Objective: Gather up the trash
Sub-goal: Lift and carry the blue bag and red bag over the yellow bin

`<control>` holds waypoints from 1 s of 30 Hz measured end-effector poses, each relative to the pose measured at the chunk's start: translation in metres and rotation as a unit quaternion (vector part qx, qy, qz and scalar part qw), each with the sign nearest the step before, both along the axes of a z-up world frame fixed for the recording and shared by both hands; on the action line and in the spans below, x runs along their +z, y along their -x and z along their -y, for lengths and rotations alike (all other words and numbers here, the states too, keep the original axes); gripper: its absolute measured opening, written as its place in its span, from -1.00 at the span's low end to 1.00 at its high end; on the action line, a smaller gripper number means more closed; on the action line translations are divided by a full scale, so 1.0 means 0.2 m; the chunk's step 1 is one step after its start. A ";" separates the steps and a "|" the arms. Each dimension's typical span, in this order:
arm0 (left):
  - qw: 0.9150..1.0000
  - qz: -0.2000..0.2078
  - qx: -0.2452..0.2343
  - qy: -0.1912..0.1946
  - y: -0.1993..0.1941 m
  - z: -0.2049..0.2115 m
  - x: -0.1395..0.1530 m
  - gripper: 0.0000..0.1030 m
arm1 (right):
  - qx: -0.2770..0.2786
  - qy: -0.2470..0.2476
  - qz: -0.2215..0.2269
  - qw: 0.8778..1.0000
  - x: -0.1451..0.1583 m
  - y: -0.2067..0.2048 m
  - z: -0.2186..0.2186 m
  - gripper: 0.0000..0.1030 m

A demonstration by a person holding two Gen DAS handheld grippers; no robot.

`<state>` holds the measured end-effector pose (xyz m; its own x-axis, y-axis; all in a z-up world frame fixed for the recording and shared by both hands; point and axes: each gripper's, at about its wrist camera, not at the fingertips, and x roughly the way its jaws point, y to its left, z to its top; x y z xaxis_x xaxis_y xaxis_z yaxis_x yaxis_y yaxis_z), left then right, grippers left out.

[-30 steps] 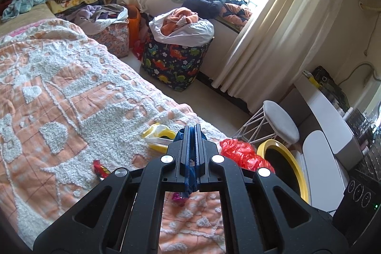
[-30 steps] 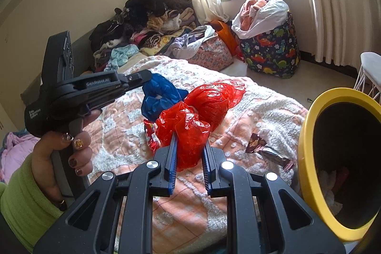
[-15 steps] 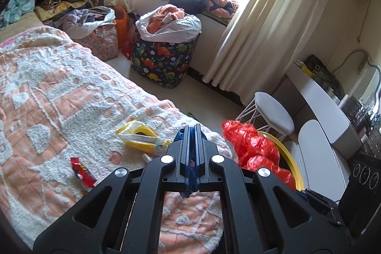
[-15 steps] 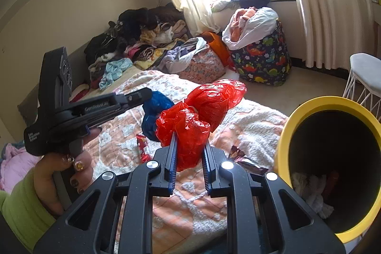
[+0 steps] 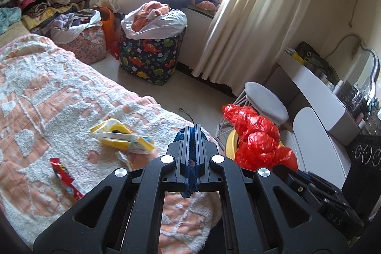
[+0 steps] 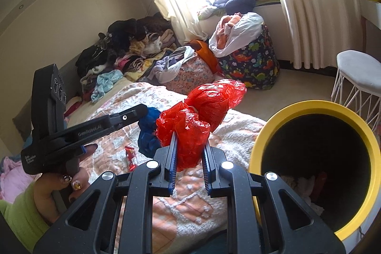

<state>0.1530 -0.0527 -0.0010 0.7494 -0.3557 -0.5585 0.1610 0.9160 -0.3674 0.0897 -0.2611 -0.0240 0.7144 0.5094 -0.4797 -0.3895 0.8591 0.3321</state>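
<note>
My right gripper is shut on a crumpled red plastic bag and holds it above the bed, just left of the yellow-rimmed black bin. The red bag also shows in the left wrist view, over the bin's rim. My left gripper is shut on a blue plastic bag, also seen in the right wrist view hanging from it. A yellow wrapper and a red snack wrapper lie on the bedspread. The red wrapper also shows in the right wrist view.
The orange-and-white bedspread fills the left. A dinosaur-print laundry basket, a floral bag and clothes piles stand by the window. A white wire stool and a white desk are at the right of the bin.
Both grippers have moved right toward the bin with their bags. The bin's mouth has grown larger in the right wrist view. The yellow wrapper has come into full view.
</note>
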 end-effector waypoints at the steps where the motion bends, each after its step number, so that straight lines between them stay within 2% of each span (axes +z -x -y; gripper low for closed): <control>1: 1.000 0.000 -0.003 -0.001 0.00 0.01 0.00 -0.99 | -0.005 0.001 0.001 1.000 0.00 0.00 0.01 -0.66; 19: 0.998 0.002 -0.056 -0.024 -0.01 0.27 -0.01 -0.99 | -0.087 -0.031 -0.020 0.995 0.01 -0.09 0.38 -0.66; 30: 0.995 -0.001 -0.091 -0.030 -0.01 0.41 -0.04 -0.99 | -0.119 -0.043 -0.031 0.991 0.00 -0.10 0.50 -0.66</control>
<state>0.1542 -0.1355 -0.0084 0.6752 -0.4507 -0.5839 0.3256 0.8924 -0.3124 0.1094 -0.3621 -0.0248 0.7902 0.3700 -0.4885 -0.1548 0.8918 0.4251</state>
